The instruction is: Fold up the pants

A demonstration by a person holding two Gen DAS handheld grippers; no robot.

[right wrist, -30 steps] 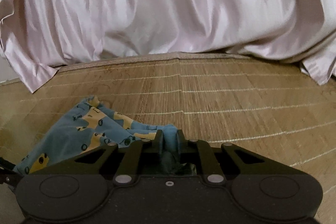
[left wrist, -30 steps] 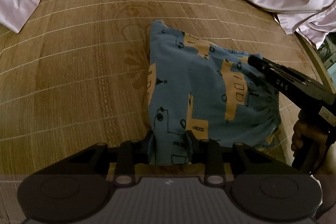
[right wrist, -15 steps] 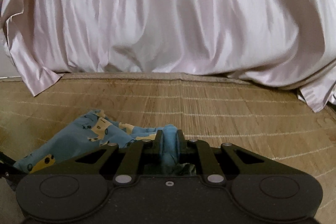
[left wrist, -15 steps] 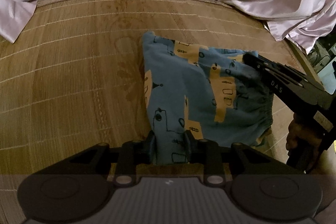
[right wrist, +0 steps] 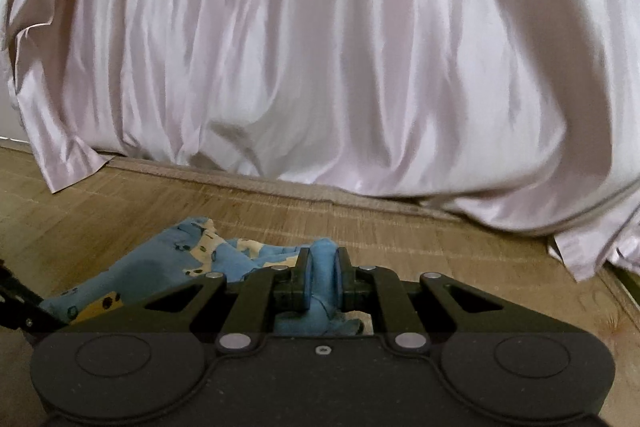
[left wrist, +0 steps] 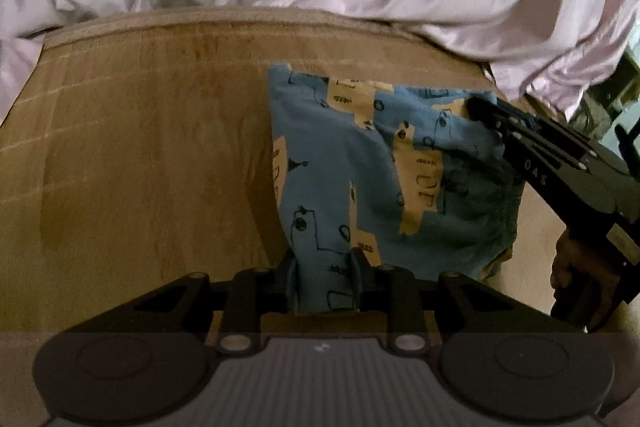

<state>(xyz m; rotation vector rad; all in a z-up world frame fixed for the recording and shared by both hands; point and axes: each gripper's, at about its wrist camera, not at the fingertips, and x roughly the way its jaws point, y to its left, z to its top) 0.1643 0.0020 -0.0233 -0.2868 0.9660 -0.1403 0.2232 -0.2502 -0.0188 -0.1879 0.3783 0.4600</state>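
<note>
Blue pants with yellow vehicle prints lie folded on a woven bamboo mat. My left gripper is shut on their near edge, with cloth bunched between its fingers. In the left wrist view my right gripper comes in from the right, its tip on the far right corner of the pants, and a hand holds its handle. The right wrist view shows the pants running off to the left and the right gripper shut on a blue fold.
A pale pink satin sheet hangs in folds along the mat's far edge and fills most of the right wrist view. Bare mat spreads to the left of the pants. Dark clutter shows at the far right.
Both grippers have moved toward the pink sheet, carrying the pants with them. The sheet looms larger in both views. Both grips hold unchanged.
</note>
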